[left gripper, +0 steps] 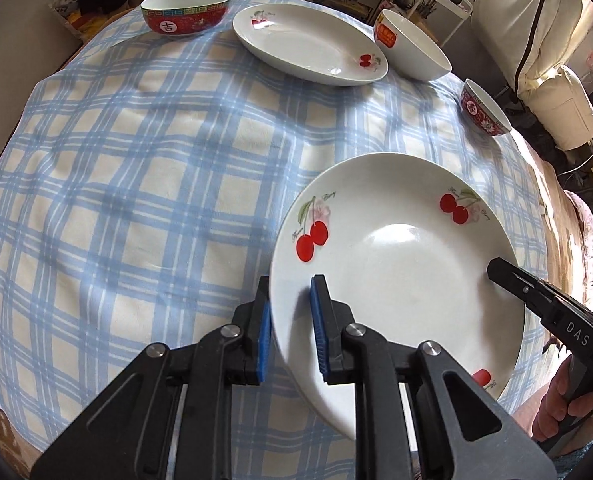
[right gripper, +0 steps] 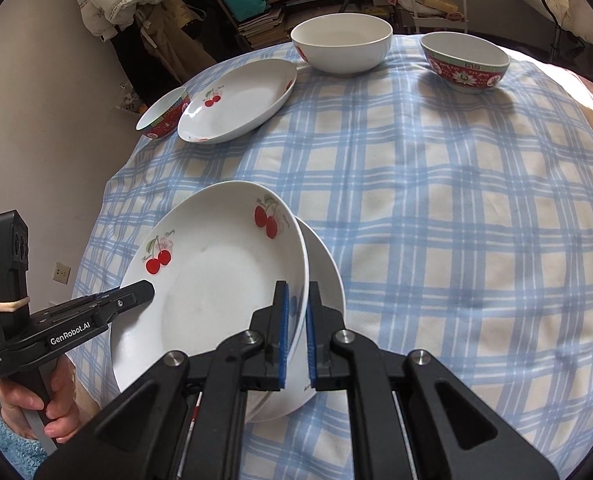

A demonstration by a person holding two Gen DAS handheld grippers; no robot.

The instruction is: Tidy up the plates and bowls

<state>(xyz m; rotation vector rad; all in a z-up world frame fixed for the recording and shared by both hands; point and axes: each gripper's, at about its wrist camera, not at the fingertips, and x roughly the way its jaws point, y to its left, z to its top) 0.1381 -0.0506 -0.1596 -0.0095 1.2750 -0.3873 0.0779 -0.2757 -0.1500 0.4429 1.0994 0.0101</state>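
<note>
**Both fingers on the plate rim**

Blue-padded left fingers (left gripper: 290, 330) straddle the cherry plate's (left gripper: 408, 276) near-left rim; right fingers (right gripper: 296, 336) pinch its opposite edge, over a second plate (right gripper: 328, 276). Beyond lies open checked cloth (left gripper: 136, 184); bowls and another plate line the far counter edge.

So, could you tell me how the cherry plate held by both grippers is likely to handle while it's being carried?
The cherry plate looks like glazed ceramic, so probably stiff, but slippery and fragile. The left gripper and right gripper each pinch only the thin rim on opposite sides, so it could tilt or slide. It seems to overlap a second plate, so contact might chip it.
</note>
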